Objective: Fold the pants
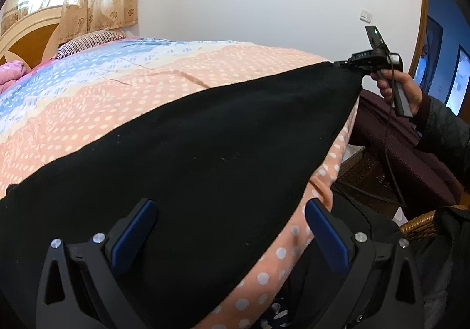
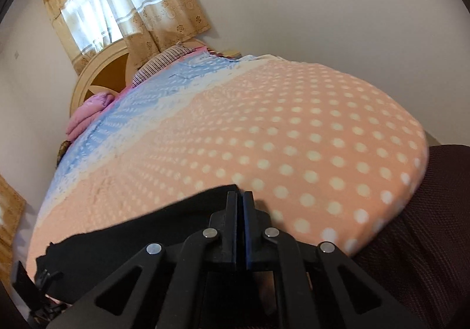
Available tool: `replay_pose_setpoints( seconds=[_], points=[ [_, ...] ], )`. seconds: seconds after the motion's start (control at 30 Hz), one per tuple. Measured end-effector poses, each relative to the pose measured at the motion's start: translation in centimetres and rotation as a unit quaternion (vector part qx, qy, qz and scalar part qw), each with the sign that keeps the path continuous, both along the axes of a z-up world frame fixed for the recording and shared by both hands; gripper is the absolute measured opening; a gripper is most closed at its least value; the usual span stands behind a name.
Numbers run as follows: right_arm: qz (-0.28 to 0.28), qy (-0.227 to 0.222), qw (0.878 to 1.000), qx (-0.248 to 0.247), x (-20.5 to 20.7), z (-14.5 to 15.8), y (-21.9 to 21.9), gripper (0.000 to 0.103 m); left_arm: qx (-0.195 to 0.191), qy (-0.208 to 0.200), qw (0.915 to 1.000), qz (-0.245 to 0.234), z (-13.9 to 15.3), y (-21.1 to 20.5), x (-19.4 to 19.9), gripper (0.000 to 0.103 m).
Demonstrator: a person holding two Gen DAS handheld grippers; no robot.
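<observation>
Black pants (image 1: 205, 147) lie spread flat across the near part of a bed covered by a pink dotted blanket (image 1: 88, 111). My left gripper (image 1: 232, 223) stands open over the pants' near edge, its blue pads (image 1: 138, 229) wide apart and pressing nothing. At the pants' far right corner, my right gripper (image 1: 349, 63), held by a hand (image 1: 405, 91), pinches the cloth, which is drawn to a point there. In the right wrist view, the right gripper (image 2: 241, 200) has its jaws together on the corner of the pants (image 2: 132, 235), which stretch away to the left.
A striped pillow (image 1: 85, 42), a folded pink quilt (image 2: 88, 114) and a wooden headboard (image 2: 102, 70) are at the bed's far end under a curtained window. The person's maroon-clad leg (image 1: 396, 147), a wicker chair (image 1: 420, 223) and a cable (image 1: 390, 158) are at the bed's right edge.
</observation>
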State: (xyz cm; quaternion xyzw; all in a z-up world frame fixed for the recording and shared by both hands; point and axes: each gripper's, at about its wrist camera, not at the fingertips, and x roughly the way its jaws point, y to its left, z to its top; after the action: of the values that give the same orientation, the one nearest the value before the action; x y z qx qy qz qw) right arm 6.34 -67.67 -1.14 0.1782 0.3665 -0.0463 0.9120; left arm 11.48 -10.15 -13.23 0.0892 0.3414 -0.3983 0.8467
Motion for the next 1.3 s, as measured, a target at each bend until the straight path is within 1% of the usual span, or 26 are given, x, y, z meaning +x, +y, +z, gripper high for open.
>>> replay_pose_setpoints(
  seconds=[0.07,0.1,0.13,0.17,0.2,0.27,0.3,0.37,0.4,0.47,0.57,0.63,0.67,0.77,0.83,0.87,0.93,1.0,1.03,1.07,1.13,1.17,1.2,1.23,1.3],
  points=[
    [-0.01,-0.007,0.999,-0.034,-2.0,1.1,0.5,0.007,-0.004,0.001,1.0,-0.001,0.2,0.1,-0.2,0.103],
    [-0.017,-0.015,0.998,-0.058,-3.1,1.9,1.0,0.022,-0.007,0.001,1.0,-0.002,0.2,0.2,-0.4,0.103],
    [-0.017,-0.024,0.997,-0.07,-4.0,2.4,1.5,0.047,-0.011,-0.002,0.9999,-0.004,0.4,0.2,-0.6,0.103],
    [-0.007,-0.038,0.996,-0.078,-4.8,3.0,2.5,0.055,-0.018,-0.005,0.9998,-0.006,0.6,0.2,-0.7,0.103],
    [0.016,-0.052,0.995,-0.081,-5.7,3.8,3.7,0.056,-0.022,-0.007,0.9997,-0.006,0.8,0.1,-0.7,0.103],
    [0.063,-0.058,0.993,-0.086,-6.2,4.4,6.3,0.056,-0.027,-0.009,0.9996,-0.007,1.0,-0.2,-0.6,0.103],
    [0.104,-0.055,0.989,-0.084,-6.3,4.3,8.3,0.056,-0.028,-0.008,0.9995,-0.009,0.9,-0.5,-0.5,0.103],
    [0.173,-0.04,0.981,-0.074,-5.9,3.2,11.5,0.056,-0.029,-0.005,0.9995,-0.012,0.7,-1.0,-0.4,0.103],
    [0.203,-0.034,0.975,-0.078,-5.7,2.5,13.4,0.056,-0.027,-0.001,0.9996,-0.013,0.4,-1.3,-0.3,0.103],
    [0.239,-0.017,0.967,-0.089,-5.3,0.8,16.3,0.056,-0.021,0.01,0.9995,-0.019,-0.3,-1.6,-0.4,0.103],
    [0.273,0.02,0.958,-0.084,-4.8,-2.0,18.9,0.056,-0.018,0.007,0.9996,-0.018,-0.8,-1.6,-1.0,0.103],
    [0.282,0.068,0.953,-0.085,-4.5,-4.2,19.6,0.055,-0.019,0.009,0.9996,-0.019,-0.8,-1.6,-1.1,0.103],
    [0.284,0.077,0.952,-0.086,-4.5,-4.8,19.7,0.055,-0.023,0.011,0.9995,-0.019,-0.8,-1.4,-1.1,0.103],
    [0.293,0.079,0.947,-0.1,-5.7,-4.5,19.6,0.053,-0.031,0.014,0.9994,-0.012,-0.5,-1.1,-1.2,0.103],
    [0.292,0.071,0.947,-0.115,-5.9,-3.9,19.6,0.051,-0.036,0.001,0.9993,-0.003,0.1,-0.8,-1.4,0.103],
    [0.295,0.06,0.945,-0.132,-6.0,-3.7,20.0,0.051,-0.037,-0.008,0.9993,0.007,0.4,-0.6,-1.3,0.103],
    [0.306,0.044,0.935,-0.171,-6.3,-3.4,21.3,0.051,-0.037,-0.019,0.9988,0.025,0.8,-0.2,-0.9,0.103],
    [0.331,0.029,0.92,-0.21,-6.9,-3.6,23.3,0.051,-0.048,-0.016,0.9977,0.045,1.2,0.8,-0.3,0.103],
    [0.339,0.024,0.913,-0.223,-7.0,-3.9,24.2,0.049,-0.053,-0.013,0.9972,0.051,1.2,1.1,-0.1,0.103],
    [0.351,0.016,0.905,-0.242,-7.2,-4.1,25.3,0.048,-0.06,-0.007,0.9964,0.059,1.2,1.6,0.1,0.103],
    [0.365,0.008,0.889,-0.275,-7.1,-4.8,27.0,0.042,-0.064,0.0,0.9953,0.073,1.0,2.3,0.4,0.103],
    [0.369,0.006,0.885,-0.283,-7.1,-5.0,27.3,0.041,-0.06,0.0,0.9948,0.083,0.8,2.4,0.5,0.103],
    [0.372,0.005,0.882,-0.291,-6.9,-5.3,27.8,0.035,-0.054,-0.001,0.9944,0.09,0.6,2.4,0.6,0.103],
    [0.375,0.005,0.879,-0.294,-6.7,-5.7,28.2,0.025,-0.05,-0.002,0.9941,0.097,0.5,2.5,0.6,0.103],
    [0.378,0.01,0.881,-0.282,-6.0,-5.8,28.6,0.013,-0.041,-0.003,0.9933,0.108,0.3,2.6,0.7,0.103]
  ],
)
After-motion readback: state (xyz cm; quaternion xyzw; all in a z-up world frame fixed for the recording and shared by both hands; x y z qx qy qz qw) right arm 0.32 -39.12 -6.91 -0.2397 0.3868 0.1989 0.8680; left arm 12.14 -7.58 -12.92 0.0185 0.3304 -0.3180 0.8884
